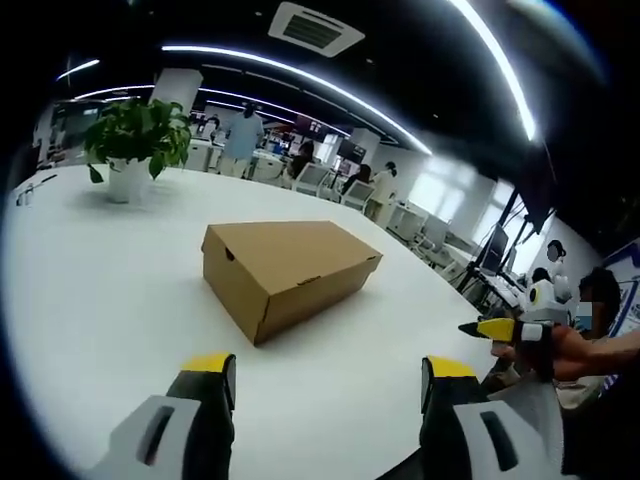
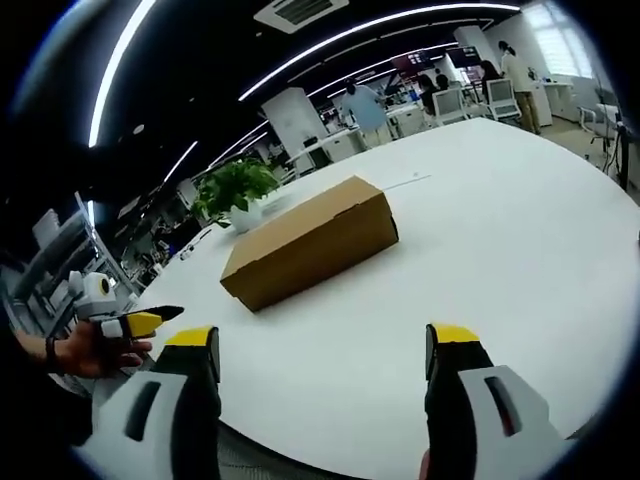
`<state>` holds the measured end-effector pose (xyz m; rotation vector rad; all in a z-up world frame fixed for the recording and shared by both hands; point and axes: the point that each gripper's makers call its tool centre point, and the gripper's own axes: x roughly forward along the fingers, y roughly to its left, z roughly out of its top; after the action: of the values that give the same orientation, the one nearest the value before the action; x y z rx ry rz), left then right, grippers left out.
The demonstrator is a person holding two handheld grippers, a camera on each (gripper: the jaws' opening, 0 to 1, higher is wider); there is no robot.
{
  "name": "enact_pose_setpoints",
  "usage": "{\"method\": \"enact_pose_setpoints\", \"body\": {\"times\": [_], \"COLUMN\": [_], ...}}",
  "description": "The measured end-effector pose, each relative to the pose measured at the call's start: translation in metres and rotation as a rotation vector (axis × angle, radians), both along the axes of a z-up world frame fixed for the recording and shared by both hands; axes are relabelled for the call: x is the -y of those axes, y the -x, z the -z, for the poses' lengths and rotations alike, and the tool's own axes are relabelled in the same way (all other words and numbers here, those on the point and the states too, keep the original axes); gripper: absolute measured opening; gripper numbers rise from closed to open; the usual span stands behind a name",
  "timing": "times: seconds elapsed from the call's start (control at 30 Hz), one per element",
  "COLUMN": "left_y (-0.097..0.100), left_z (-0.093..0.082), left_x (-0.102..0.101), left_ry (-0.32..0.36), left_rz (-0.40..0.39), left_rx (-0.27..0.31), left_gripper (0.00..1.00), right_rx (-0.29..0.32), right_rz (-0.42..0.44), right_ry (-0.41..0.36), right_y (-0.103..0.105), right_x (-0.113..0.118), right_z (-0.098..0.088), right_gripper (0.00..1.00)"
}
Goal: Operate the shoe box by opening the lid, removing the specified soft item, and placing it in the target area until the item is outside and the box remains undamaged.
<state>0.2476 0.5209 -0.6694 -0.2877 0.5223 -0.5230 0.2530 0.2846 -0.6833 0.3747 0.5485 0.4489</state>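
- On the white round table, the cardboard shoe box sits closed, its lid down and nothing of the soft item visible.
- From the left gripper, whose jaws stand wide apart and hold nothing, the box lies straight ahead and well apart, one corner pointing towards the jaws.
- From the right gripper, likewise spread wide and empty, the box lies ahead and slightly left, its long side facing the jaws and its long axis running left to right.
- A potted plant stands beyond the box.
- Neither gripper looks clearly nearer; the right one faces a long lid edge squarely, so it seems better placed to lift the lid.
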Motion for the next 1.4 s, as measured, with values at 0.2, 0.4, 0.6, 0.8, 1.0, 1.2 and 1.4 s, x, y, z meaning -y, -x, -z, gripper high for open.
{"method": "enact_pose_setpoints", "body": {"times": [0.2,0.4,0.6,0.8,1.0,1.2,1.4], "left_y": [-0.007,-0.015,-0.022,-0.033,-0.05,-0.071,-0.093], "left_z": [0.003,0.01,0.02,0.023,0.021,0.017,0.011], "left_x": [0.0,0.001,0.001,-0.001,-0.005,-0.008,-0.007], "left_ry": [0.006,0.006,0.0,0.014,0.02,0.023,0.035], "left_rz": [-0.007,-0.006,-0.002,-0.023,-0.039,-0.054,-0.061], "left_rx": [-0.006,-0.006,-0.02,-0.02,-0.013,0.002,0.02], "left_gripper": [0.77,0.76,0.73,0.72,0.71,0.7,0.67], "right_rx": [-0.007,-0.01,-0.026,-0.031,-0.031,-0.04,-0.041], "right_rz": [-0.029,-0.06,-0.069,-0.078,-0.084,-0.051,-0.043], "right_ry": [0.013,0.035,0.041,0.045,0.051,0.032,0.019], "right_y": [-0.017,-0.036,-0.058,-0.084,-0.11,-0.135,-0.163], "right_x": [-0.007,-0.012,-0.013,-0.019,-0.024,-0.021,-0.025], "right_z": [0.002,0.003,0.008,0.007,0.008,0.012,0.01], "right_gripper": [0.8,0.8,0.8,0.8,0.79,0.79,0.78]}}
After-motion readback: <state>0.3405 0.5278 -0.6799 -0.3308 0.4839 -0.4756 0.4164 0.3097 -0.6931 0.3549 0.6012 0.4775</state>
